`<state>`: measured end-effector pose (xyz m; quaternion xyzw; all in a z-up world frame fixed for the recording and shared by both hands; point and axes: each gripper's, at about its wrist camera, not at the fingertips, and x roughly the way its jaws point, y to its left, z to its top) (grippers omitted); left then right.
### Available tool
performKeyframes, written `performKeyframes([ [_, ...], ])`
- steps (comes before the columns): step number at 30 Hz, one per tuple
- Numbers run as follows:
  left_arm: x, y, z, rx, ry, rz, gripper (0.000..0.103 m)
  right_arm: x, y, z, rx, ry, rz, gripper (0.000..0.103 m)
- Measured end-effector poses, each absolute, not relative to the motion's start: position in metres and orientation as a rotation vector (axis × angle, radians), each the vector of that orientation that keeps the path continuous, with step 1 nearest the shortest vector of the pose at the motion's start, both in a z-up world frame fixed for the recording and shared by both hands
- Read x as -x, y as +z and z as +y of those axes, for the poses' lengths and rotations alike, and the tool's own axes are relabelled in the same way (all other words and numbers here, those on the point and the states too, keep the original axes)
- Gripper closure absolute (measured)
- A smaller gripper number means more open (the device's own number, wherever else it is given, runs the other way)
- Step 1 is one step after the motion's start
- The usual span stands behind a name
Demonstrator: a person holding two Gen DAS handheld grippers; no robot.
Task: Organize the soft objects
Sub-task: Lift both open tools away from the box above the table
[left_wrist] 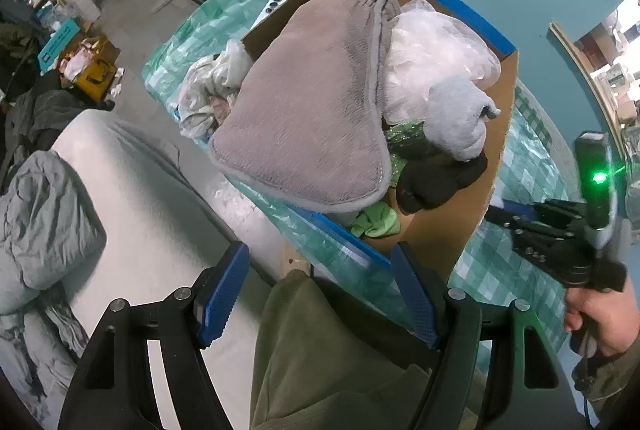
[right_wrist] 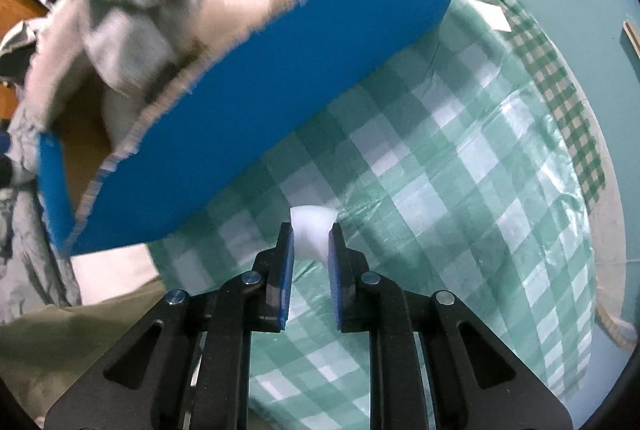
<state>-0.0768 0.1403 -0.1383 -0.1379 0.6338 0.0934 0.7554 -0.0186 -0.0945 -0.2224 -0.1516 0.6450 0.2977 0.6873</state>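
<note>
Left wrist view: a worktop (left_wrist: 532, 166) covered by a green-and-white checked plastic cloth is seen, and most of it is taken up by a cardboard box (left_wrist: 472, 214) with blue outer walls, set toward the worktop's near edge. The box is heaped above its rim with soft things. The largest, a grey plush mat (left_wrist: 304, 110) with a bound edge, is draped over the box's left wall and is judged to be light, floppy and bulky, best pinched at its hem. Beside it lies a clear bag of white stuffing (left_wrist: 436, 66), probably slippery and easily torn, so a gathered fold would be the place to grip. A pale grey plush roll (left_wrist: 456, 118), a dark cloth (left_wrist: 436, 182) and a small green cloth (left_wrist: 376, 222) are packed toward the near wall, all thought to be limp and easy to squash. The left gripper (left_wrist: 320, 294) is held above the near edge with its jaws spread wide and nothing between them. The right gripper (right_wrist: 311, 242) is poised over the cloth just beside the box's blue wall, its jaws drawn close around a small white soft wad (right_wrist: 312, 234), which looks light and compressible and is pinched at its middle.
</note>
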Motion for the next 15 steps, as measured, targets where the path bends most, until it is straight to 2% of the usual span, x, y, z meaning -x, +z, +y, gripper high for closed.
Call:
performKeyframes([
  [15,0.064,-0.129,0.135,0.245,0.145,1.361,0.028,0.007,-0.150,-0.087,0.235,0.703,1.317,0.088],
])
